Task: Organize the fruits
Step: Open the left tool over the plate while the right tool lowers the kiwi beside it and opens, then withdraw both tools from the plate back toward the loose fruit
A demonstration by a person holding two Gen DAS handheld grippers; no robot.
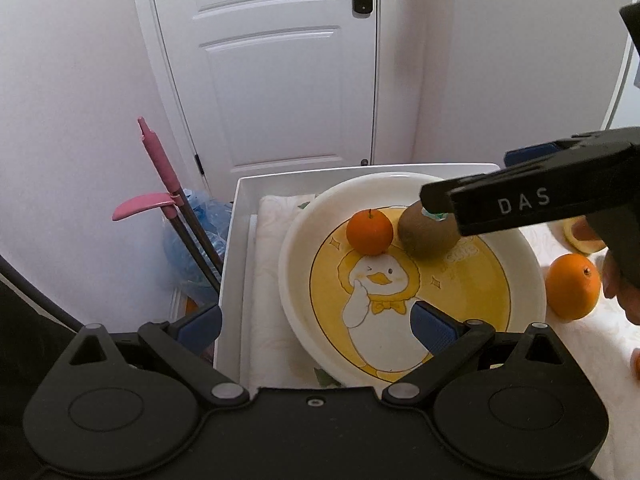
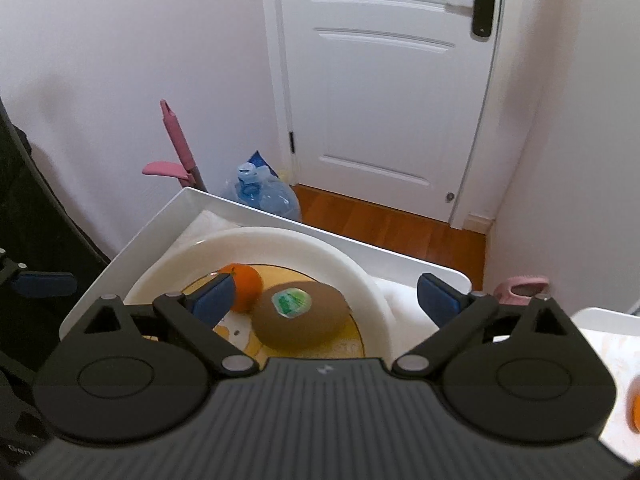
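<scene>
The kiwi [image 2: 301, 317] lies in the bowl [image 1: 296, 236] just right of the tangerine [image 1: 369, 232], touching neither pad of the right gripper [image 2: 327, 300] — its jaws spread wide around the fruit. The left gripper [image 1: 316, 322] hangs open over the bowl's near rim, empty. An orange [image 1: 573, 286] sits right of the bowl.

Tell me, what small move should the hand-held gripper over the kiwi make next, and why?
Probably lift the right hand-held gripper back, away from the bowl. Its jaws stand wide open and the kiwi lies free in the bowl beside the small orange, so that fruit looks placed. A bigger orange waits outside the bowl, a likely next pick.
</scene>
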